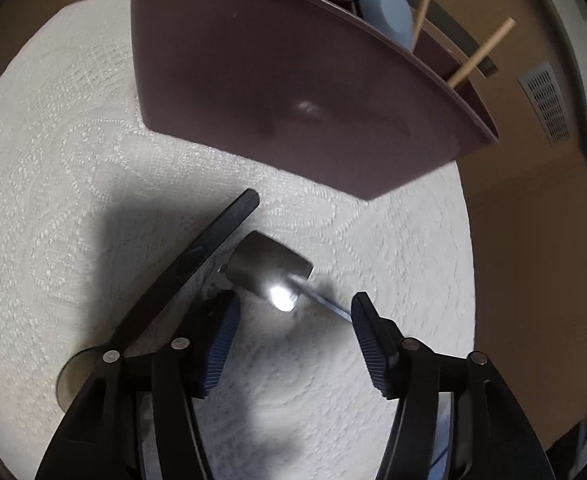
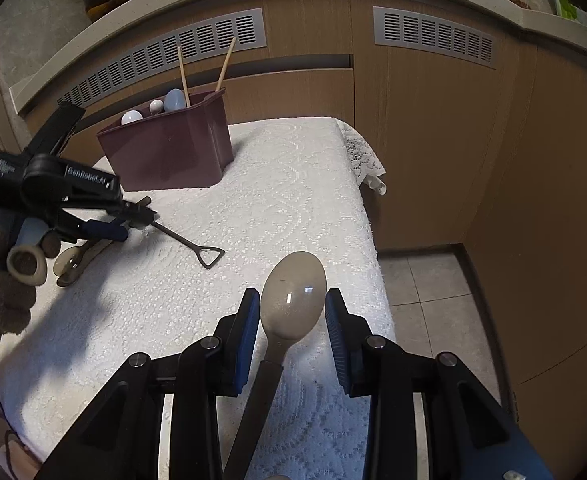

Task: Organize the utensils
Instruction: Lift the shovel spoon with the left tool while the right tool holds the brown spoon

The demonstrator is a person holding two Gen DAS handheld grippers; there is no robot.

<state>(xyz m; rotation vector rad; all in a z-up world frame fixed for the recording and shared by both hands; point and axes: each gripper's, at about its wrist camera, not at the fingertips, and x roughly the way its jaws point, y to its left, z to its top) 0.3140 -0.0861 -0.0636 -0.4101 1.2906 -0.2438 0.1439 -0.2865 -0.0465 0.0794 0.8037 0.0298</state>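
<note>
Here, grey glossy spoon (image 2: 293, 300) lying between right tool (image 2: 292, 308) wide apart, left tool (image 1: 293, 320) wide over shovel-shaped metal spoon (image 1: 271, 270)

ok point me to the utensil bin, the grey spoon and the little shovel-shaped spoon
utensil bin (image 2: 165, 148), right wrist view, on its front wall
grey spoon (image 2: 293, 300), right wrist view, on its bowl, between the open right gripper's fingers
shovel-shaped spoon (image 1: 271, 266), left wrist view, on its metal blade
</note>
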